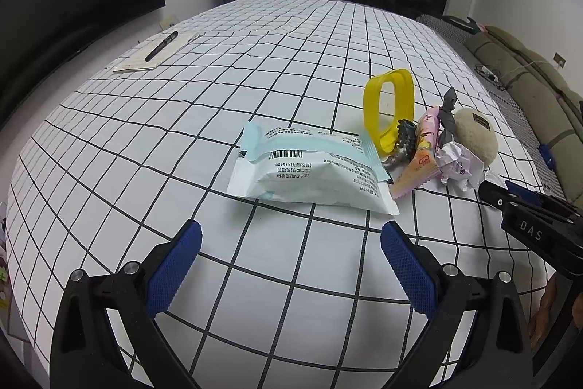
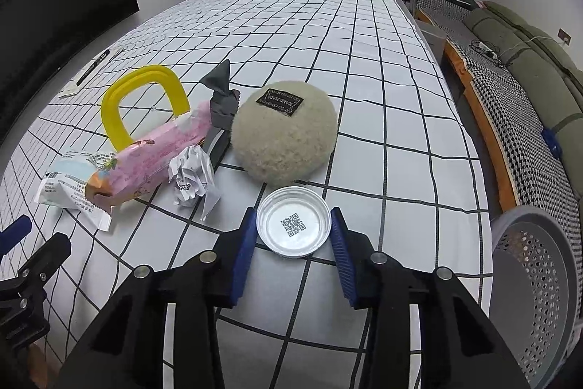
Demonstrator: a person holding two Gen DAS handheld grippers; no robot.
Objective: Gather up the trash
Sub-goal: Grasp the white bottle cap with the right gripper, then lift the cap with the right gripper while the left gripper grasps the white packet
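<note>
right gripper (image 2: 293, 237) pads hugging the clear plastic lid (image 2: 293, 231), flat on the checked tablecloth (image 2: 393, 119) | left gripper (image 1: 290, 265) wide open, empty | risk: thin rim could pop out mid-lift

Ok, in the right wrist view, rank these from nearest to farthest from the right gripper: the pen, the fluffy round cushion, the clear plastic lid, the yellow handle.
1. Clear plastic lid: between the right gripper's blue pads, which touch its edges.
2. Fluffy round cushion: just beyond the lid, centre.
3. Yellow handle: standing up, farther back on the left.
4. Pen: far left, on paper near the tablecloth's edge.
</note>
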